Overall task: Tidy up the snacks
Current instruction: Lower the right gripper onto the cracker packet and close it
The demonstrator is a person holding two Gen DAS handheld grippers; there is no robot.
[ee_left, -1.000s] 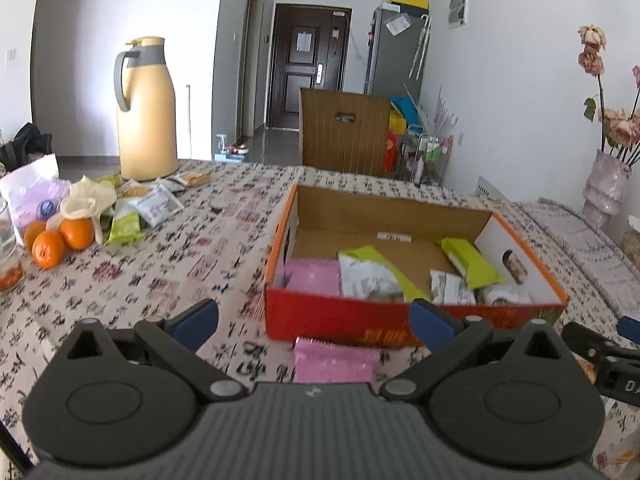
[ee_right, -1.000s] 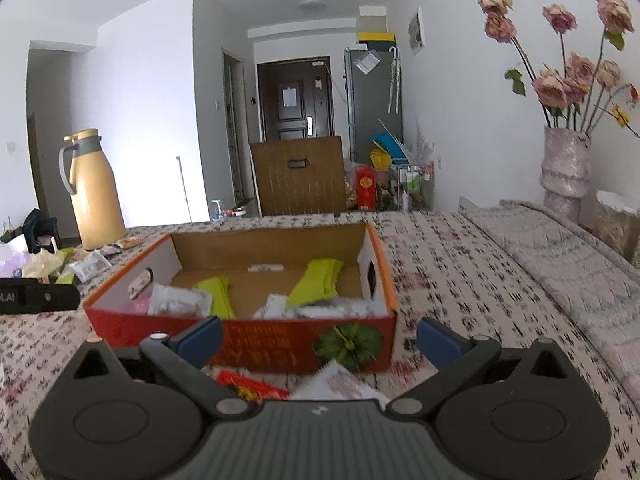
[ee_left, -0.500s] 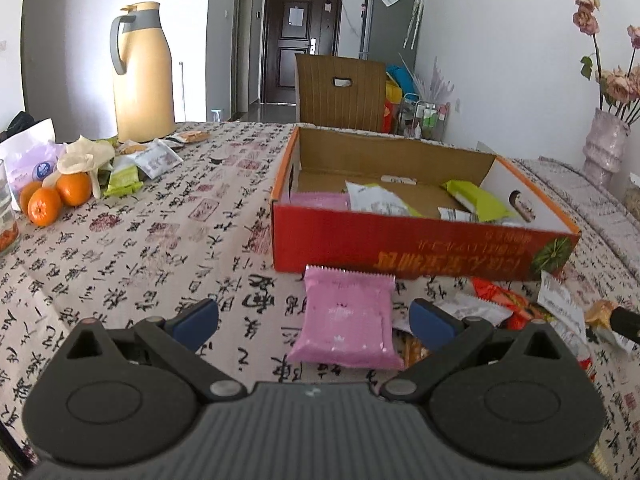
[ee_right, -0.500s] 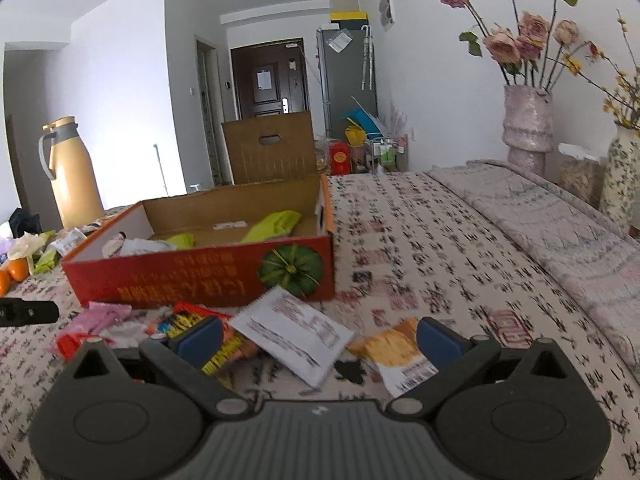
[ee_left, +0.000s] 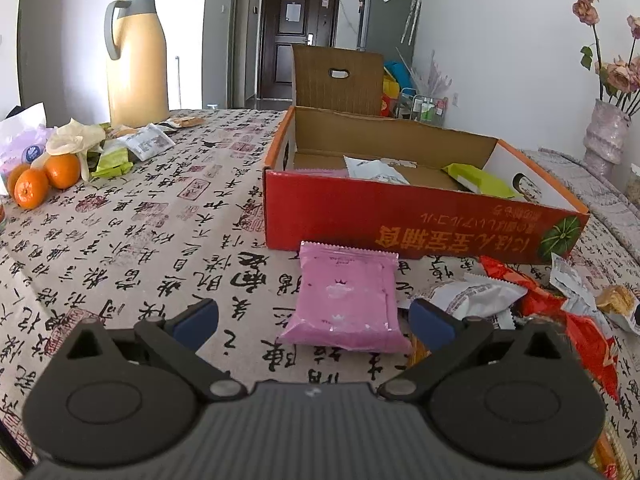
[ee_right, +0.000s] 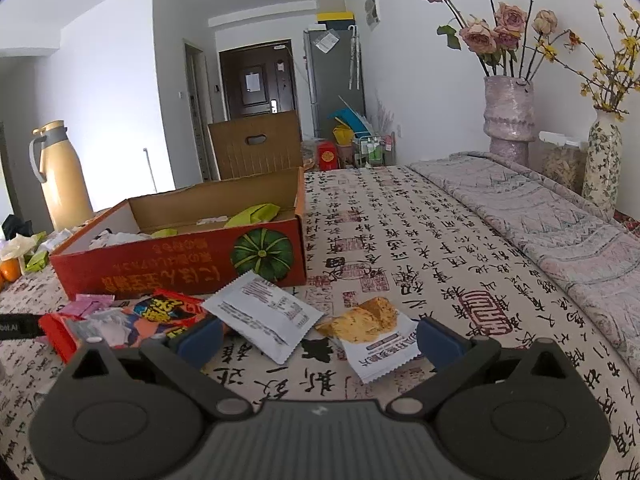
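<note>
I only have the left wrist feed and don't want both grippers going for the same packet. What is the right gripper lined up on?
Observer: The right gripper is open and empty. A white packet and a biscuit packet lie between its fingers.
Operator: What lies right of that biscuit packet?
Observer: Patterned tablecloth, then a grey woven runner.
Operator: Anything fragile over there?
Observer: A floral vase holding yellow blossoms stands beside the pink vase.
</note>
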